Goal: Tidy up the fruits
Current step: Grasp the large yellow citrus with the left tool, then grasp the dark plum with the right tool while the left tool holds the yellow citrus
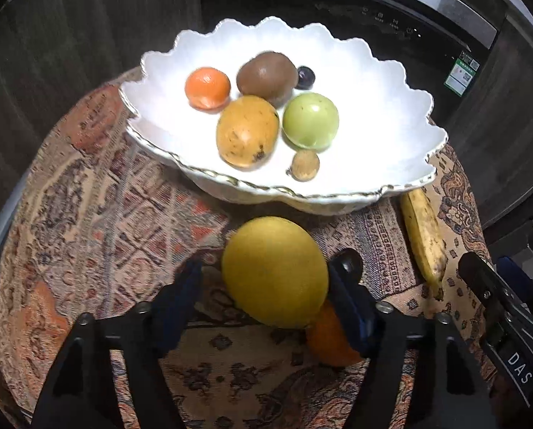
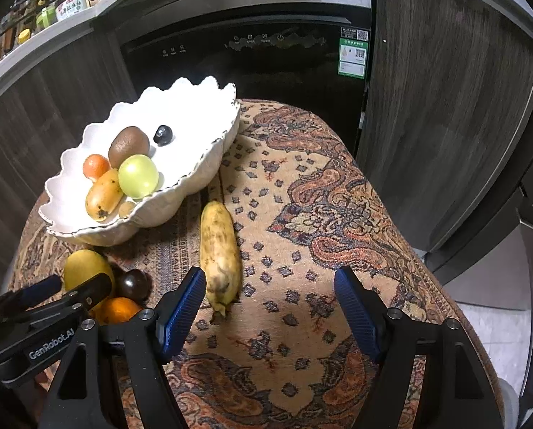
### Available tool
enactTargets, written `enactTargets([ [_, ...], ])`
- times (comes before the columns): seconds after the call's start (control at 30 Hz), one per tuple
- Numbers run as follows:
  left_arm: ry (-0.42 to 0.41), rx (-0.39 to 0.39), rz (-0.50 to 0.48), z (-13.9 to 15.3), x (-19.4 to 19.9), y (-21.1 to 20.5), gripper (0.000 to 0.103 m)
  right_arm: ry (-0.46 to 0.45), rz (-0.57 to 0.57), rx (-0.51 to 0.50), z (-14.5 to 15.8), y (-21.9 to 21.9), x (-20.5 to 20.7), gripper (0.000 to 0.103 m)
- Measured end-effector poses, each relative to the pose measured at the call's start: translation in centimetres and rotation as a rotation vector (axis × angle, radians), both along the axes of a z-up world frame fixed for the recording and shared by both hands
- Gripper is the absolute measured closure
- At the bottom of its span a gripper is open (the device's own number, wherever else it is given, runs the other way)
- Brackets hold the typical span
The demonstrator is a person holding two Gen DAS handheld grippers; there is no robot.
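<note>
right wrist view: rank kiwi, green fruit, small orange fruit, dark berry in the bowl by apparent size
1. kiwi and green fruit: look about equal, and the green one sits nearer the camera, so no ranking between them.
2. small orange fruit, partly hidden.
3. dark berry, clearly smallest.

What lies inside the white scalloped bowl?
In the white scalloped bowl: tangerine, kiwi, dark grape, mango, green fruit, small brown fruit. Anything beneath them is covered.

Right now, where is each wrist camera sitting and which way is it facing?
Left wrist: low behind the left gripper, facing the white bowl; its fingers flank the yellow fruit; the right gripper enters at right.
Right wrist: behind the open right gripper, facing the banana and dark appliance; the left gripper shows lower left.
Shared: bowl, banana, yellow fruit, patterned cloth.
</note>
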State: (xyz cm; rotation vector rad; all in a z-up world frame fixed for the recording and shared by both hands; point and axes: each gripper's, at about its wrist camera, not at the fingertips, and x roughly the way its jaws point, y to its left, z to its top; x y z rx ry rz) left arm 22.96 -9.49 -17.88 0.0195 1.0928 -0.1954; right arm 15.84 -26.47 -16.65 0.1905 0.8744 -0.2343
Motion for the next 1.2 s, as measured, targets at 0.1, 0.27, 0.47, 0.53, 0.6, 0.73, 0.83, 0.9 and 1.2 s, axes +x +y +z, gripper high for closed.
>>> enactTargets([
  [0.1,-0.004,0.000,-0.012,-0.1,0.0,-0.2,0.045,0.002,-0.005,0.005,-0.1,-0.2,0.0,0.028],
  [0.27,-0.037,0.008,-0.021,0.0,-0.4,-0.5,0.046,0.007,-0.015,-0.002,-0.2,-0.7,-0.2,0.028],
  [0.47,-0.059,0.041,-0.025,0.6,-1.7,-0.2,0.047,0.005,-0.025,-0.022,0.2,-0.9,-0.9,0.028],
  [0.53,-0.056,0.044,-0.015,0.7,-2.0,0.4,0.047,0.012,-0.015,-0.008,0.3,-0.5,-1.0,0.028],
  [0.6,-0.052,0.043,-0.007,0.7,-2.3,1.1,0.047,0.017,-0.002,0.003,0.3,0.1,-1.0,0.028],
  [0.73,-0.039,0.034,0.015,0.3,-3.1,3.0,0.047,0.029,0.033,-0.019,0.3,1.9,-1.2,0.028],
  [0.83,-0.031,0.011,0.046,0.2,-3.6,4.4,0.047,0.027,0.061,-0.030,0.6,3.2,-1.0,0.028],
  [0.9,-0.032,0.006,0.058,0.4,-3.8,5.2,0.047,0.025,0.078,-0.035,0.9,4.1,-0.8,0.028],
  [1.2,-0.070,0.013,0.128,1.8,-2.8,8.4,0.047,0.069,0.147,0.008,0.7,7.2,1.5,0.028],
])
